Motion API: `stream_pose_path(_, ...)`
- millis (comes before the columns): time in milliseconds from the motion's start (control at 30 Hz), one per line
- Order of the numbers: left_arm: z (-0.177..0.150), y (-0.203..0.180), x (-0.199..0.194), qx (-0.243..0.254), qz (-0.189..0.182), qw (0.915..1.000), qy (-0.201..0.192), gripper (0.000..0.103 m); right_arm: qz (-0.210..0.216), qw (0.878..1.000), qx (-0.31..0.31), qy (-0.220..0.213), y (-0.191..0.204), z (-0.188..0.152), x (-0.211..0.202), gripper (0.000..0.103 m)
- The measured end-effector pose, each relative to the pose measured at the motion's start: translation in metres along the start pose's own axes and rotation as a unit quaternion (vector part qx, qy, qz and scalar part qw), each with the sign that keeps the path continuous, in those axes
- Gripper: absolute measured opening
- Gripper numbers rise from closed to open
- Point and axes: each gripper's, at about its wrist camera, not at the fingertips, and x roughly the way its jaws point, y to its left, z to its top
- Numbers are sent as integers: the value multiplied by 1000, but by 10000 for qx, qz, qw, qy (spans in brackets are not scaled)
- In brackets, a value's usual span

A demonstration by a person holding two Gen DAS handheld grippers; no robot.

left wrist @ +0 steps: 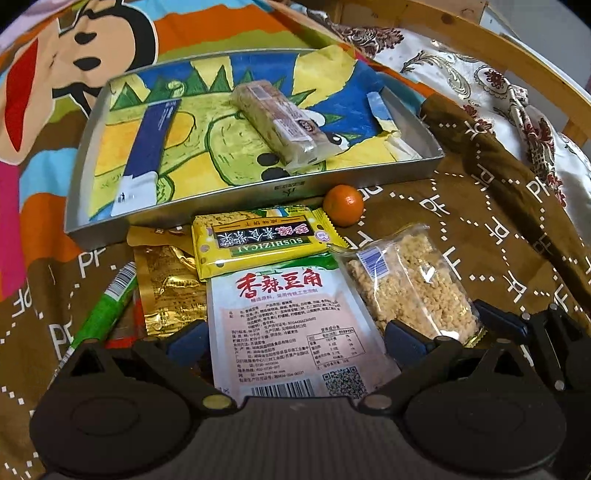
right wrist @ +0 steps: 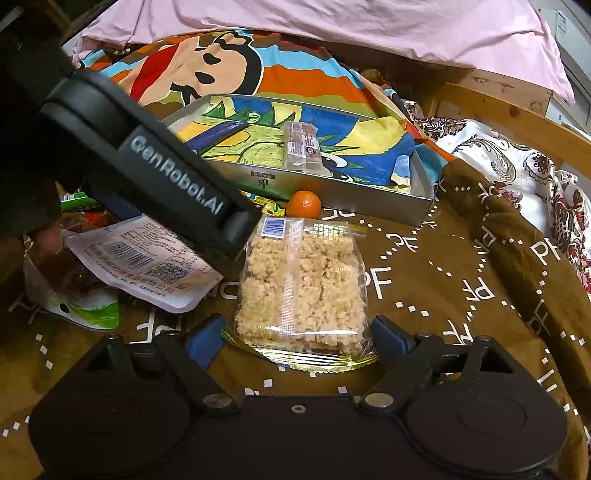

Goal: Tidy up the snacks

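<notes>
Clear crumble-snack bag [right wrist: 301, 284] between right gripper [right wrist: 297, 338] fingers, spread, not pressing | white pouch [left wrist: 295, 332] between left gripper [left wrist: 295, 338] fingers, spread

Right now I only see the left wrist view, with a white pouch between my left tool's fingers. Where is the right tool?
Observer: The right tool straddles the clear bag of crumbly rice snack. It is open, with its pads clear of the bag's sides.
Operator: Is anything under the white pouch at its near end?
Observer: A green-and-white packet pokes out beneath it.
Operator: What lies beyond the tray?
Observer: A pink sheet lies past the cartoon blanket.
</notes>
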Motion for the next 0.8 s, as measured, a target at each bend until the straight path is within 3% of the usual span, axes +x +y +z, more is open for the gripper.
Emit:
stream_pose_path(133,6,-1,2,22,-163,9998,96,102,0,10000,7,17,0,-1,2,87)
stream_pose_path(467,-2,-14,10,379,100,9992,-39,103,-2,10000,33,45,1,0,1,82)
stream_pose_path(633,-8,-12,4,417,291,9986,-153,85,-12,9997,167,171,-4,2,-2,78)
stream_pose_path(800,-19,-9,-4,219,51,9997,-41,81,-40,9991,214,366,-10,-1,-16,78)
